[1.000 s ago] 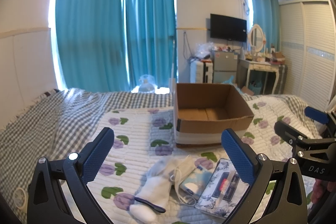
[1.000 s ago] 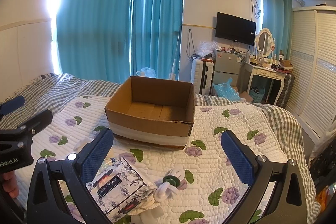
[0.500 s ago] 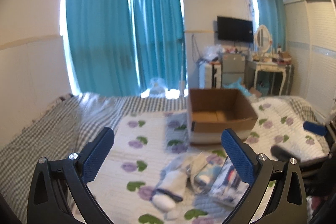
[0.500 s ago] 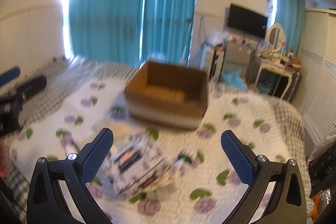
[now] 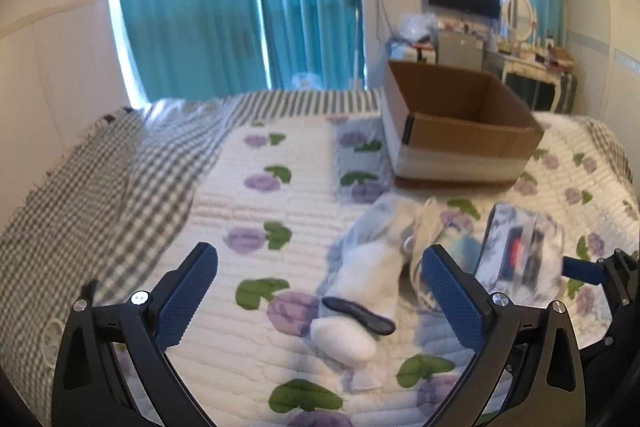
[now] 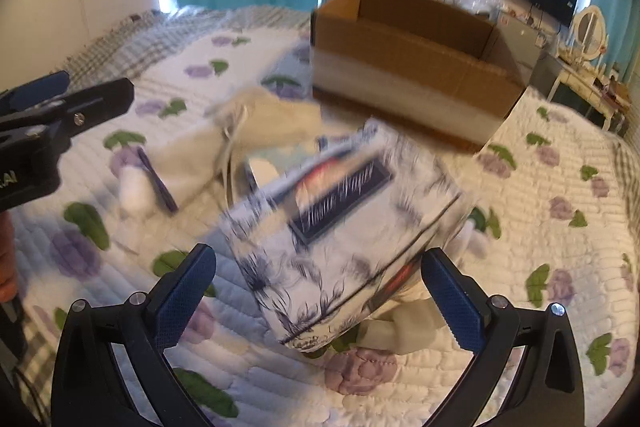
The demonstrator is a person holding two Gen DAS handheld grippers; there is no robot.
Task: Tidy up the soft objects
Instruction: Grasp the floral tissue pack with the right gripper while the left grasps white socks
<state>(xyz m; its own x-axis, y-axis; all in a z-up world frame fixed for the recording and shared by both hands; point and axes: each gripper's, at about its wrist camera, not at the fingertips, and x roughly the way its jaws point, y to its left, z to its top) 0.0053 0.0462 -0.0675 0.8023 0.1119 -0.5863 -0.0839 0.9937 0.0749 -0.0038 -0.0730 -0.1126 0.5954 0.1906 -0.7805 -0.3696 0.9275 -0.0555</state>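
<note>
A: Lying on the flowered quilt (image 5: 256, 227), just in front of the cardboard box (image 5: 460, 131), a small heap of soft items is seen. How is it arranged?

B: A white sock (image 5: 360, 279) is shown at the heap's left, well in front of the box, with a dark strip across it. Beside it, nearer the box's right corner, a floral tissue pack (image 6: 340, 231) is found; the items between them are too blurred to be named.

A: How are the grippers depicted?

B: The left gripper (image 5: 320, 291) is held spread wide above the sock, nothing being gripped. The right gripper (image 6: 318, 291) is likewise spread, with the tissue pack framed between its blue pads (image 6: 182, 291); no contact is seen.

A: And the box?

B: It is shown open-topped; its interior appears bare where visible.
</note>
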